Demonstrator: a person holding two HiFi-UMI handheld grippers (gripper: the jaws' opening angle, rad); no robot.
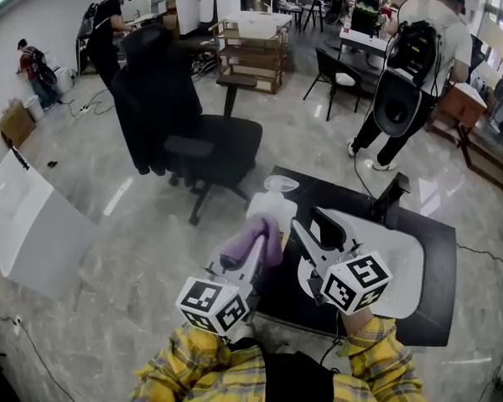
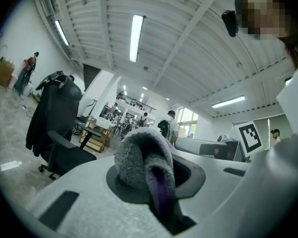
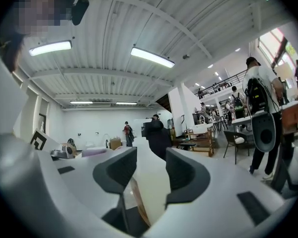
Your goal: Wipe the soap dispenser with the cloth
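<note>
As the soft, limp cloth (image 2: pixel 139 157) is pinched in a bunch by the left gripper (image 2: pixel 151 185), the soap dispenser (image 1: pixel 269 209) just beside it is clamped by the right gripper (image 3: pixel 149 175); smooth, light plastic, judged slippery, is best taken at the body, not the pump

Looks like a big open lab hall: a wooden rack (image 1: pixel 253 53) and tables (image 1: pixel 362 40) are seen behind the office chair (image 1: pixel 193 132), strip lights (image 2: pixel 136 36) overhead.
</note>
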